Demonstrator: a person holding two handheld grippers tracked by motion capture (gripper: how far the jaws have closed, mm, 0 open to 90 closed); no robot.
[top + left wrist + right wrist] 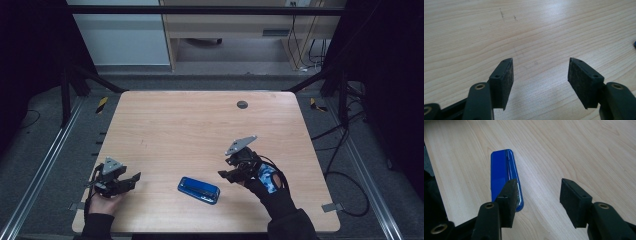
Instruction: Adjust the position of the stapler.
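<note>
A flat blue case [199, 190] lies on the wooden tabletop [190, 125] near its near edge, a little right of centre, as I bring my right claw [227, 174] in beside its right end. In the right gripper view the jaws stand wide with nothing between them, and the case [503, 173] sits off to one side, partly behind one pad [509, 200], not centred in the gap. My left claw [131, 181] waits well apart at the near left, jaws also wide over bare wood, its pads [505, 82] holding nothing.

The risk, as I judge it, is a missed or glancing grip. If I close from this offset, one pad may land on top of the lid or clip the case's rounded end, and the glossy shell could skid along the wood instead of being caught. The case is low and flat, so the pads must drop almost to the tabletop to reach its sides; coming down too hard could jam a pad against the wood. A push toward me could also slide it off the near edge, which lies close.
</note>
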